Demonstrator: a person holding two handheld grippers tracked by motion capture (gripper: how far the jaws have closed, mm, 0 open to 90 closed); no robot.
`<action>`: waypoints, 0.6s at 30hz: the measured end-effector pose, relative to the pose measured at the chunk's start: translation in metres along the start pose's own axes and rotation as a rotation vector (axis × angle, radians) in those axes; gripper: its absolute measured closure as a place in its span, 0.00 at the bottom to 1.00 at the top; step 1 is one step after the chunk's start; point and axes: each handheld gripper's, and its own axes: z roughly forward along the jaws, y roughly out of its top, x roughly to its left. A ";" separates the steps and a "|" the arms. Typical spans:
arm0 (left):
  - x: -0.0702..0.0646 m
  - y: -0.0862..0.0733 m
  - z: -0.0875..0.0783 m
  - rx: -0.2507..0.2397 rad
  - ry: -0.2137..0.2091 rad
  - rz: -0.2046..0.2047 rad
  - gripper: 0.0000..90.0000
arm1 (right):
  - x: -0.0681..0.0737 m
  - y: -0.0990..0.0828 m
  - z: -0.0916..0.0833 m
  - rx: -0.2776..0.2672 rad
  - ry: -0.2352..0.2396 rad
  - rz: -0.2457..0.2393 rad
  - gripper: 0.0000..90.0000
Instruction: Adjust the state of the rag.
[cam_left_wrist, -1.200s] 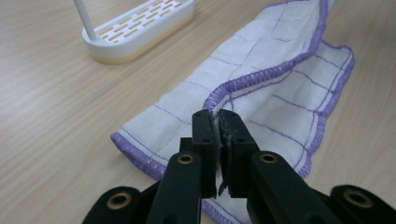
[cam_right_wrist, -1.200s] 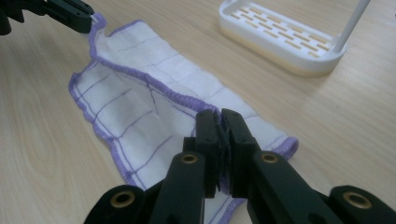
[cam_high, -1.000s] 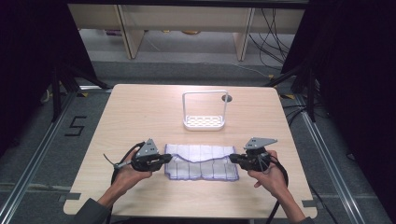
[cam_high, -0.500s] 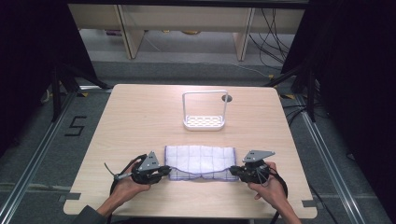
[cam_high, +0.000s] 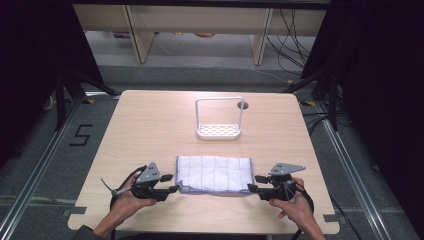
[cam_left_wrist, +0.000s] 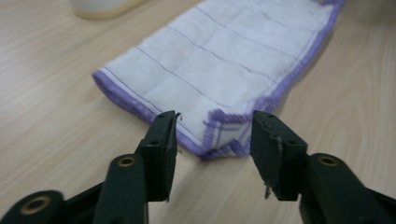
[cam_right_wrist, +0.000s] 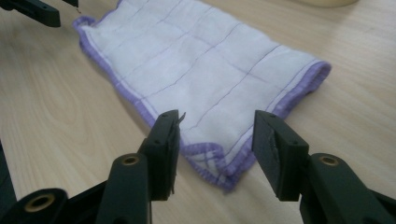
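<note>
Right, folded cloth (cam_high: 215, 173) lies flat on the table (cam_high: 150, 130), white with purple hem and thin grid lines, on the person's side of the white wire rack (cam_high: 219, 120) and well apart from it. Rack stands upright toward the far middle of the table, with a small round hole (cam_high: 243, 105) in the tabletop just beside its right post.

Left gripper (cam_high: 172, 188) sits at the cloth's near-left corner, right gripper (cam_high: 253, 187) at its near-right corner, both low over the table and each in a hand (cam_high: 129, 202).

Left gripper view: jaws have just been opening and stand apart, the cloth's corner (cam_left_wrist: 219, 133) between them, pads not pressing on it. The corner shows 2 layers, hem stacked on hem.

Right gripper view: same picture, jaws just opened and apart, the corner (cam_right_wrist: 217, 163) lying between the fingertips, nothing clamped. The other gripper's jaw tip (cam_right_wrist: 39, 11) shows at the cloth's far corner.

Cloth rests loose on the wood, edges roughly square to the rack's base.
</note>
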 end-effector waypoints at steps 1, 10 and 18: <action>0.006 0.007 -0.002 -0.021 0.001 -0.027 0.52 | -0.006 0.004 -0.002 -0.019 -0.031 0.015 0.54; 0.028 0.024 0.010 0.003 0.064 -0.081 0.48 | -0.026 0.028 0.010 -0.025 -0.130 0.051 0.51; 0.045 0.035 0.038 0.075 0.075 -0.089 0.43 | -0.042 0.047 0.031 0.006 -0.182 0.017 0.50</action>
